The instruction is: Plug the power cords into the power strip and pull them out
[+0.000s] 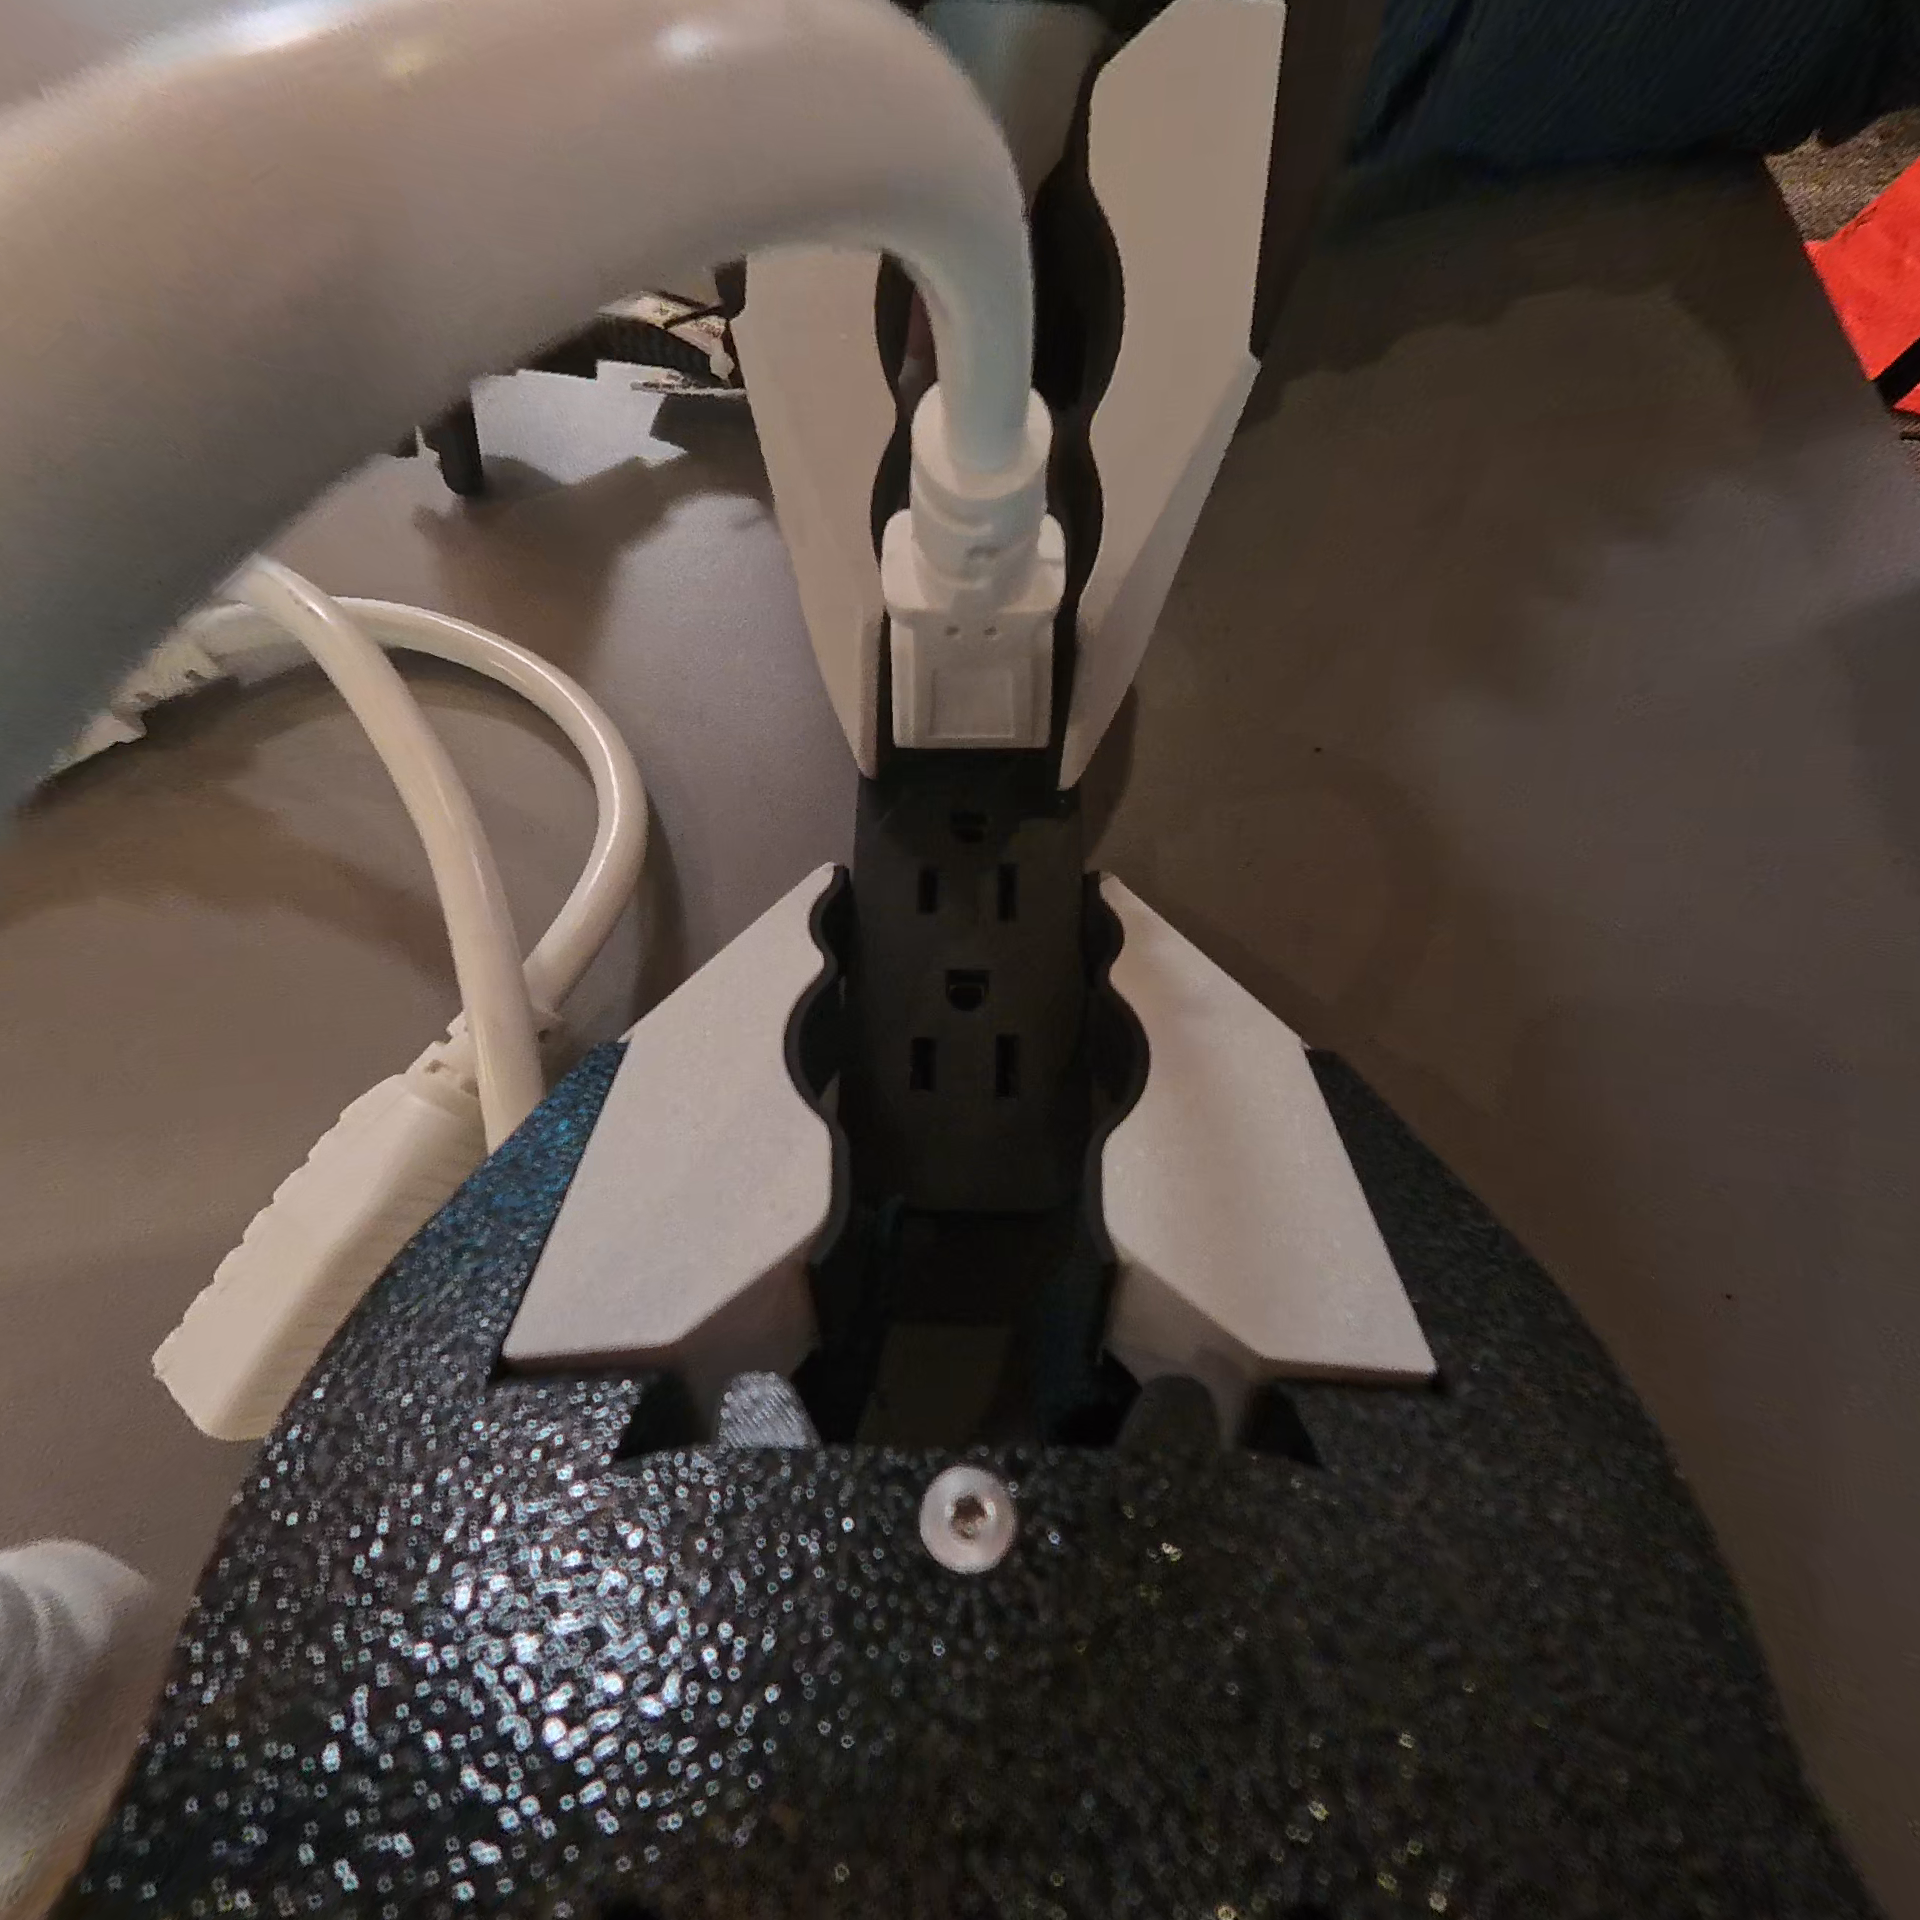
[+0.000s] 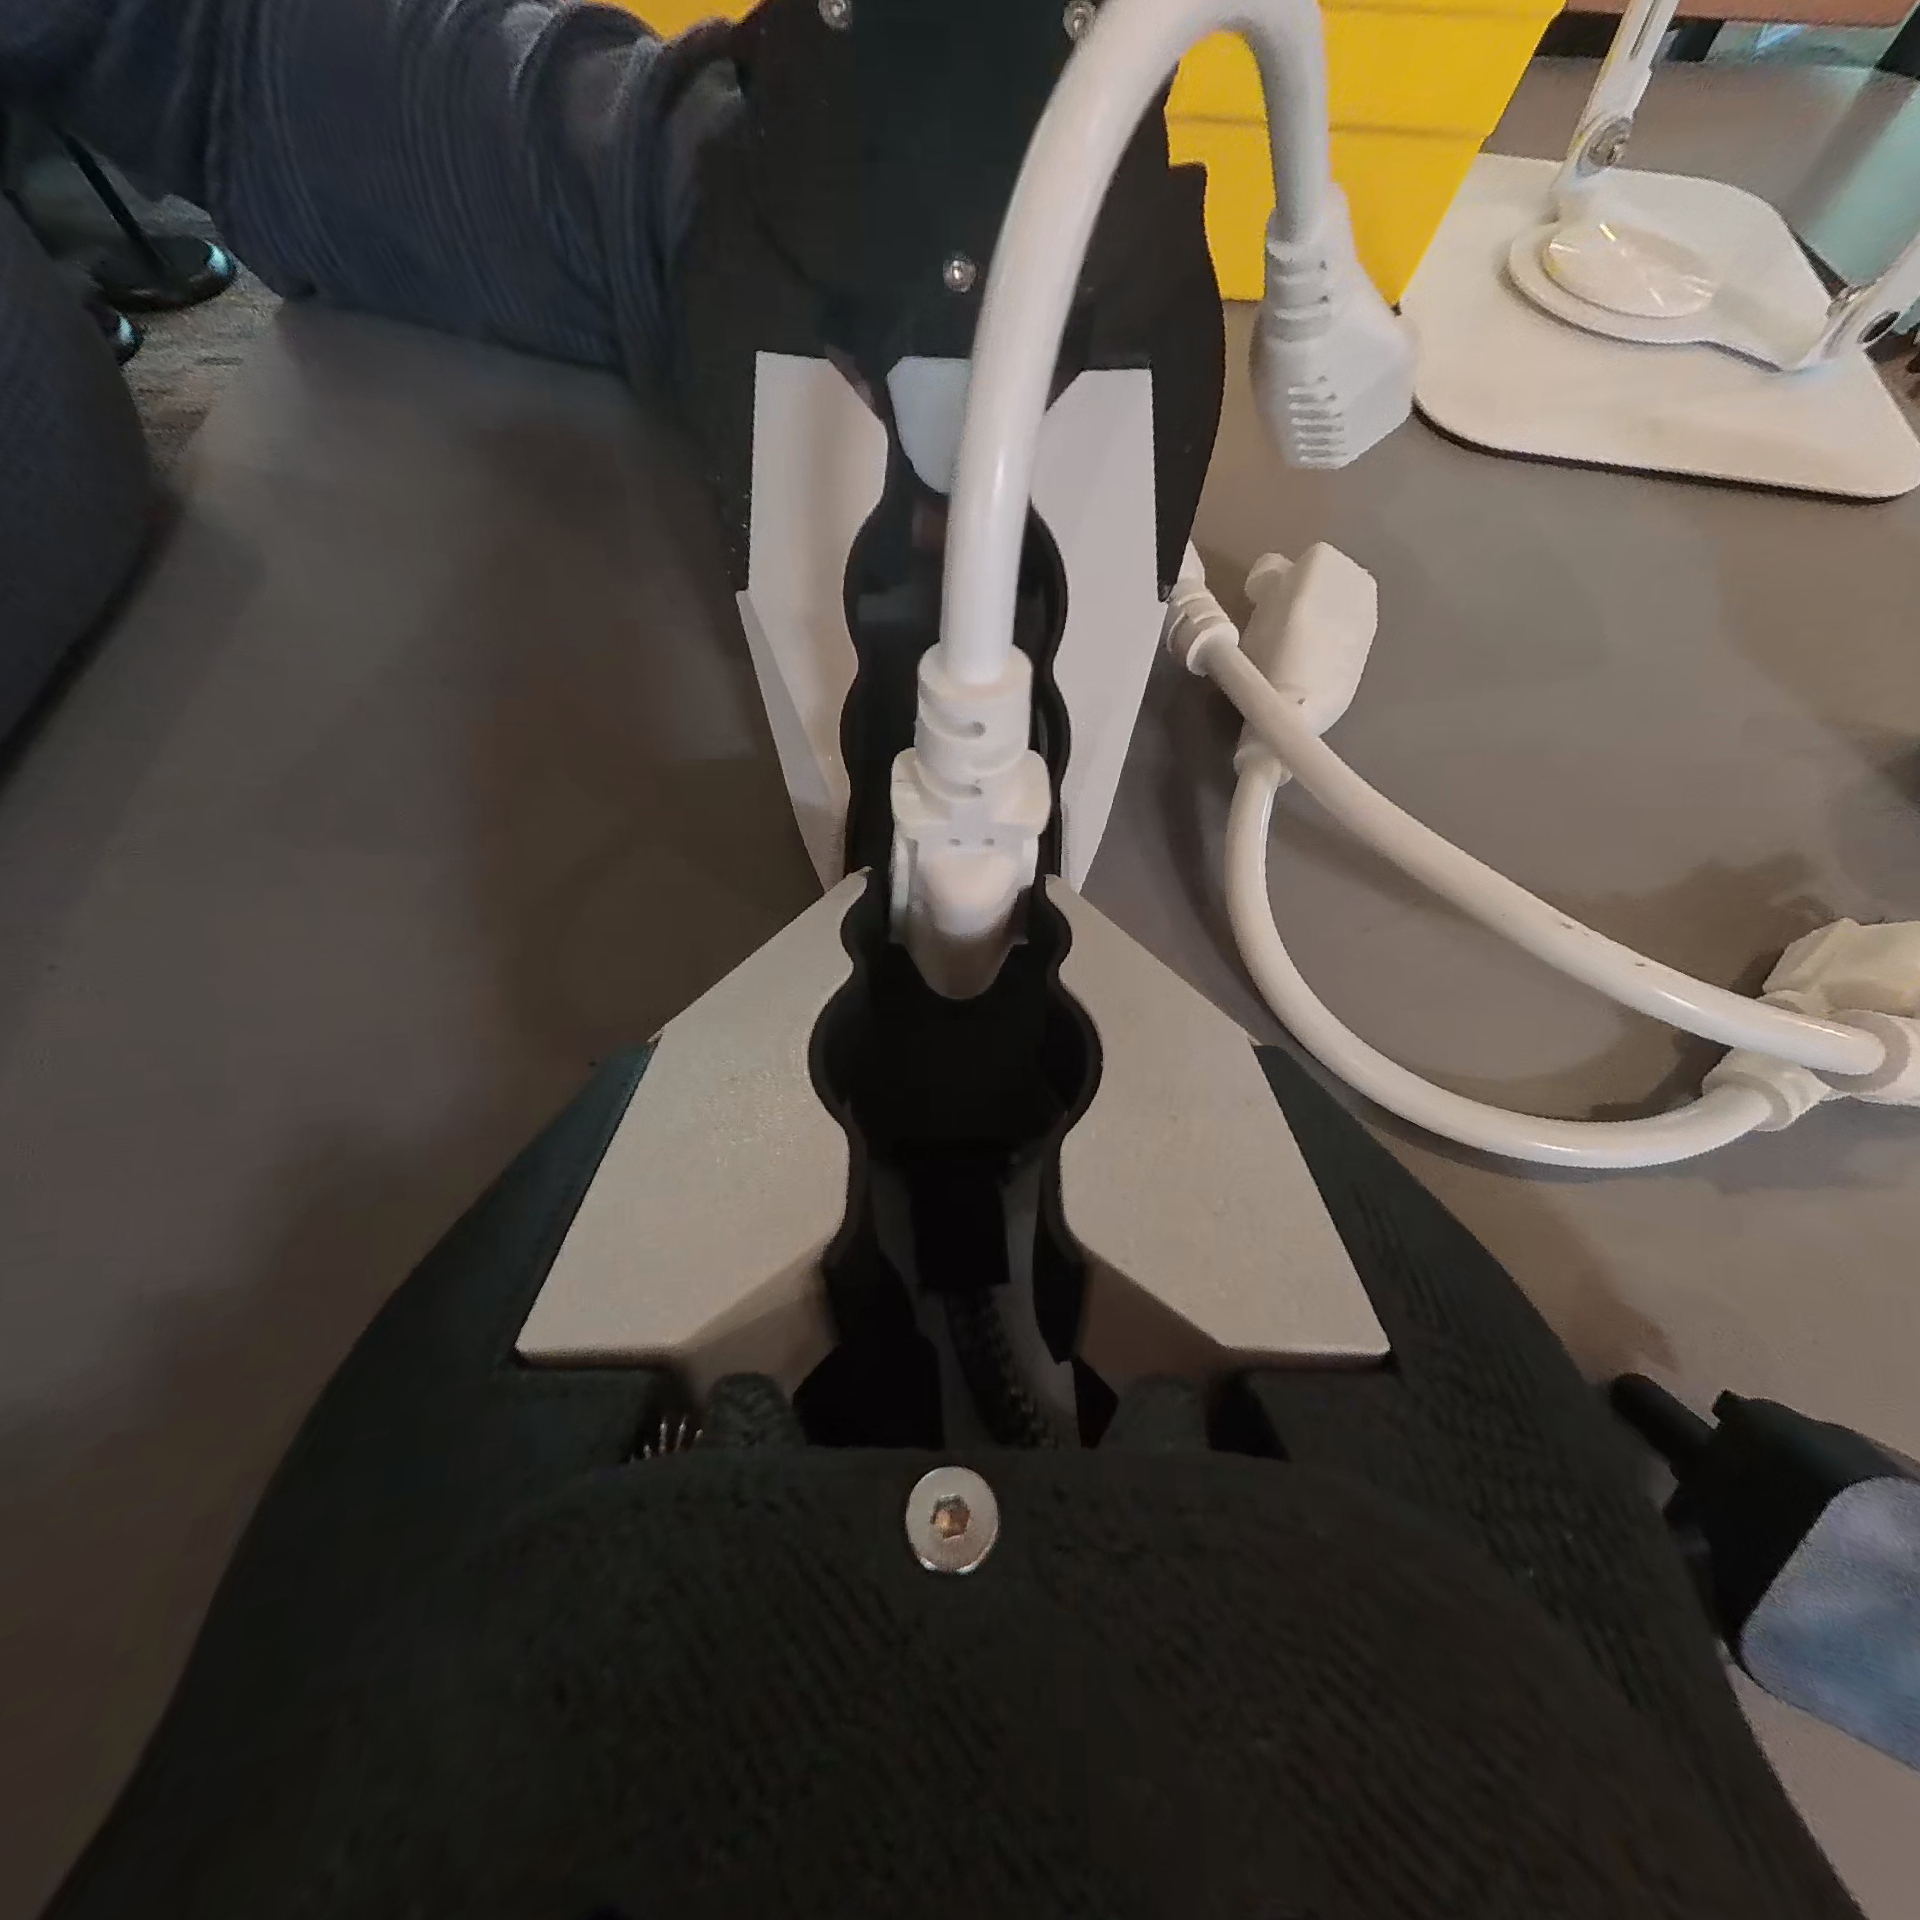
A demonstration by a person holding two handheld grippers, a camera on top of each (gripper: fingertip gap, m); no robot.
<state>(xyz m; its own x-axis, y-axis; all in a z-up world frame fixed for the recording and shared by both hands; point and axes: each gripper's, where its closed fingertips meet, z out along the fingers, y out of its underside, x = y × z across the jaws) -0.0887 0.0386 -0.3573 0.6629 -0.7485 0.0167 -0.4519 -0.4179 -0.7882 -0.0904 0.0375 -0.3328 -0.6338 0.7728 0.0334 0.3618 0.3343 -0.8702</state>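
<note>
A black power strip (image 1: 966, 1039) lies on the grey table, its empty outlets facing up. My left gripper (image 1: 966, 894) is shut on the strip's sides. My right gripper (image 2: 956, 894) is shut on a white plug (image 2: 961, 904) and shows opposite in the left wrist view (image 1: 971, 748). The plug (image 1: 971, 665) sits against the strip's far outlet, with its prongs hidden. Its white cord (image 2: 997, 416) arcs up and over to a hanging end (image 2: 1314, 384). The left gripper (image 2: 956, 852) faces me in the right wrist view.
More white cords with plugs lie beside the strip (image 1: 312, 1247) (image 2: 1320, 644). A white stand base (image 2: 1662, 364), a yellow box (image 2: 1351, 135) and a black adapter (image 2: 1787, 1558) are on the right. A person's dark sleeve (image 2: 416, 156) rests at the far left. My two grippers' fingertips are within a few centimetres of each other.
</note>
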